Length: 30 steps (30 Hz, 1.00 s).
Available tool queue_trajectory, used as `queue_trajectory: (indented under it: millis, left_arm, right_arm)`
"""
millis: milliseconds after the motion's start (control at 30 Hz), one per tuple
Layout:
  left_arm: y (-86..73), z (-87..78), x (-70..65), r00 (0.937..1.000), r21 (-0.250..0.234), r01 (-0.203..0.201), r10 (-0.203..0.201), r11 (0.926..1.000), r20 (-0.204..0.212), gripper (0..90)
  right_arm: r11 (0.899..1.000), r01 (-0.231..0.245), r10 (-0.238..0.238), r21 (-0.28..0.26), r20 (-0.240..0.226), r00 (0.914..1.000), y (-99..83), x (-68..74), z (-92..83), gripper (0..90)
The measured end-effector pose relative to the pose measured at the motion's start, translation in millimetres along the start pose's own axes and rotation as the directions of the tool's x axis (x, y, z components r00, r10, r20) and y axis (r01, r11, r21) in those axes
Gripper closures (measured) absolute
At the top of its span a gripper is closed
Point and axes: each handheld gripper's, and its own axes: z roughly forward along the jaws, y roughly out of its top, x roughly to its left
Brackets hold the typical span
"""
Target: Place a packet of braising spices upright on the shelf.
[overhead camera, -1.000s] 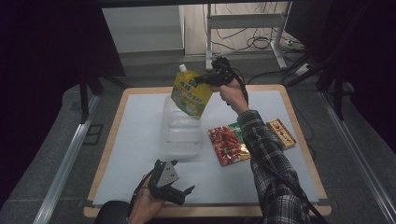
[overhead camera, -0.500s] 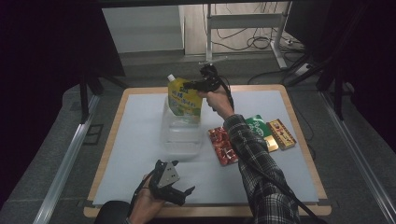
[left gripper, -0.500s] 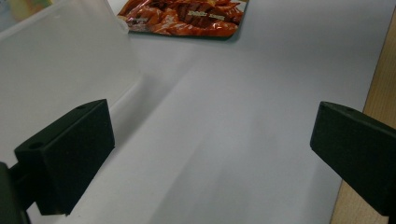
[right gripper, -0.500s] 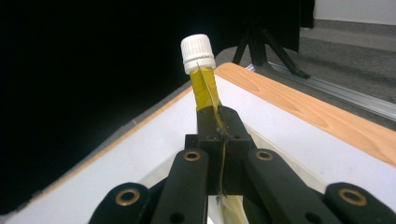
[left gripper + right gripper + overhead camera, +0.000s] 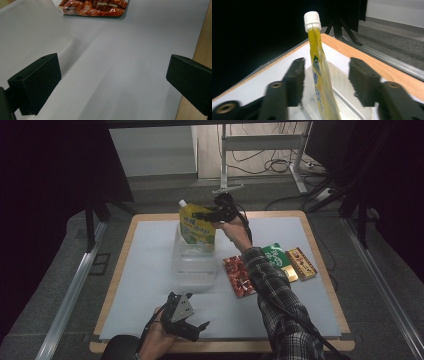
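Near edge of the tabletop (image 5: 150, 270) first: left gripper (image 5: 192, 330) parked low just inside that edge, fingers (image 5: 37, 82) wide apart with nothing between them but bare white surface. Looks like plain standby, kept clear of the action.

A bit farther in, right of the middle: red snack pack (image 5: 239, 275) lying flat, then a green packet (image 5: 274, 255) and a brown-and-gold packet (image 5: 301, 263) toward the right edge, all flat and lined up close together. Probably queued for packing next.

Middle of the tabletop: clear plastic container (image 5: 194, 262), open on top.

Far end of that container: yellow spouted pouch (image 5: 197, 224) standing on end inside it, white cap up, tilted against the far wall. Standing it upright likely saves room for the flat packs.

Right gripper (image 5: 325, 75) up there by the pouch's top, fingers (image 5: 295, 75) just opened, either side of the pouch with gaps showing, so not clamped any more. Reads as a release after lowering it in.
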Motion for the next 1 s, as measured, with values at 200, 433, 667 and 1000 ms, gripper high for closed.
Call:
queue_trajectory:
  millis: [200, 433, 667, 1000]
  left_arm:
    - [-0.2, 0.6, -0.1, 1.0000, 0.003, -0.002, 0.002, 1.0000, 0.000, 0.0]
    - [-0.2, 1.3, -0.7, 1.0000, 0.006, -0.006, 0.006, 1.0000, 0.002, 0.0]
    - [-0.5, 2.3, -1.2, 1.0000, 0.010, -0.006, 0.006, 0.9999, 0.002, 0.0]
    - [-0.5, 3.2, -1.8, 1.0000, 0.011, -0.009, 0.009, 0.9999, 0.004, 0.0]
  right_arm:
    - [1.000, 0.026, -0.027, 0.016, 0.024, 0.9994, -2.9, 0.5, -6.4, 30.0]
    - [0.998, 0.058, -0.060, 0.039, 0.042, 0.9973, -7.2, 2.3, -13.4, 20.5]
    - [0.996, 0.077, -0.077, 0.039, 0.016, 0.9969, -13.3, 3.7, -21.2, 13.0]
    - [0.994, 0.083, -0.082, 0.066, -0.017, 0.9965, -19.8, 8.7, -30.4, 5.1]
